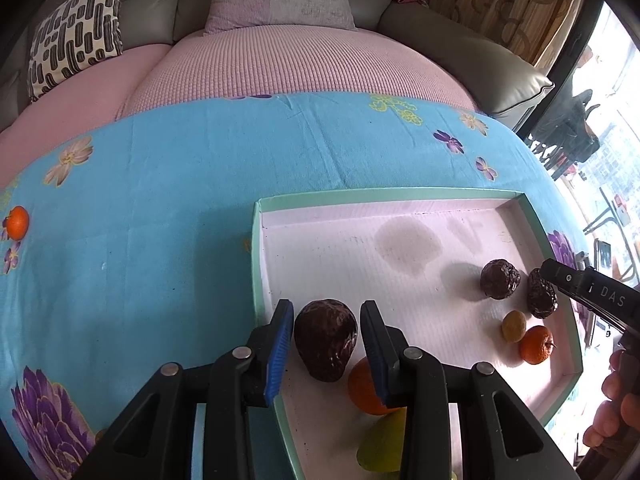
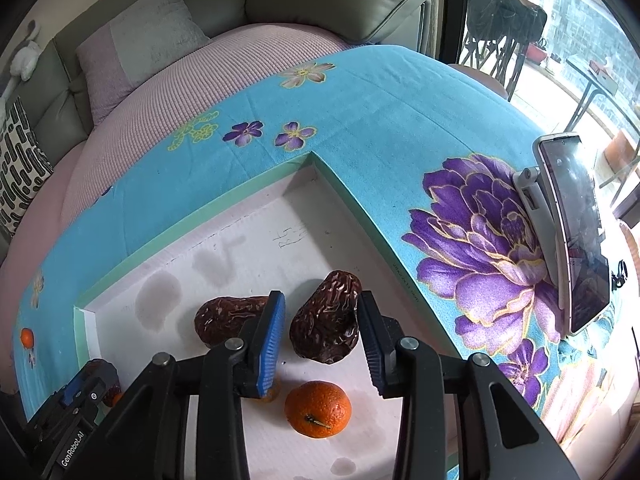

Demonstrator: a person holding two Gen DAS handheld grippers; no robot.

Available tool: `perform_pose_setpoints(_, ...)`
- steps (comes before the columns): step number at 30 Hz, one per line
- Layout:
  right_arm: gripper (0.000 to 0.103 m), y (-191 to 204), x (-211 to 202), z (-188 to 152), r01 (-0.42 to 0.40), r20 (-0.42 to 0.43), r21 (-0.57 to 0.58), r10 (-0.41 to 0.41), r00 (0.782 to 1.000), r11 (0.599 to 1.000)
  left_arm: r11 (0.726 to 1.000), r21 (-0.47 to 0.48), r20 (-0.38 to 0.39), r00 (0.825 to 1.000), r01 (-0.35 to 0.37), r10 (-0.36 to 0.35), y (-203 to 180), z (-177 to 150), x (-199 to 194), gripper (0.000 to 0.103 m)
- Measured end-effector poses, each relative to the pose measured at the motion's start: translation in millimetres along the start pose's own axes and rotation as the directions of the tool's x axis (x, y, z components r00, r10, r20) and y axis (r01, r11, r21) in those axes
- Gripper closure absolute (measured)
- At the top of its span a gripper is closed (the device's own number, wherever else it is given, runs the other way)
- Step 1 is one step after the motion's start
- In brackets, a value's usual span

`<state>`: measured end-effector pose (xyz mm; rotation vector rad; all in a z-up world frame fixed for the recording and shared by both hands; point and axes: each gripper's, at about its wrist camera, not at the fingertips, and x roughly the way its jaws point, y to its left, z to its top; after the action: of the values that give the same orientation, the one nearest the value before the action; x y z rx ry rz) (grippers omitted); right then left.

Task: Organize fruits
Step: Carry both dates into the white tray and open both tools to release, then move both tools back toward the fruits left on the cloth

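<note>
My left tool (image 1: 326,344) stood wide open, its blue pads either side of a wrinkled dark fruit (image 1: 326,346) in the tray (image 1: 256,264), with a gap on each side. My right tool (image 2: 322,342) was equally open around another dark fruit (image 2: 325,320), an orange (image 2: 318,409) just below it.

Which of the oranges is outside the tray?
The small orange alone on the blue cloth, far left in the left wrist view. The other two oranges lie inside the tray.
</note>
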<state>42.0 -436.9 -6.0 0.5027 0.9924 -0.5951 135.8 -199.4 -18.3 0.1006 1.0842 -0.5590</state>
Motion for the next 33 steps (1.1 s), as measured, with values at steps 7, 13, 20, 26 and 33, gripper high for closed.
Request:
perform_pose_setpoints(7,0.065,3.4,-17.3,0.4,-0.007,0.052,-0.014,0.008,0.999,1.000,1.000,-0.023,0.034,0.999,-0.003,0.004,7.2,0.8,-24.9,0.065)
perform_pose_setpoints(13,0.062,13.7,-27.9,-2.6,-0.043,0.072,-0.037,0.045,0.996,0.998,0.993,-0.085,0.049,0.995,-0.083,0.087,28.3,-3.7,-42.5,0.027)
perform_pose_setpoints(20,0.032,39.1,-30.0,-11.3,-0.070,0.079,-0.114,0.079,0.994,0.991,0.956,-0.200,0.029,0.973,-0.217,0.227,78.7,-15.8,-54.4,0.011)
perform_pose_setpoints(26,0.019,65.6,-32.0,-21.0,-0.112,0.082,-0.184,0.128,0.988,0.977,0.912,-0.202,0.009,0.930,-0.358,0.368,111.9,-24.7,-64.8,0.007)
perform_pose_setpoints(33,0.019,104.6,-31.2,-37.1,-0.163,0.053,-0.294,0.186,0.981,0.942,0.871,-0.272,0.013,0.904,-0.409,0.428,149.4,-38.4,-88.3,0.003)
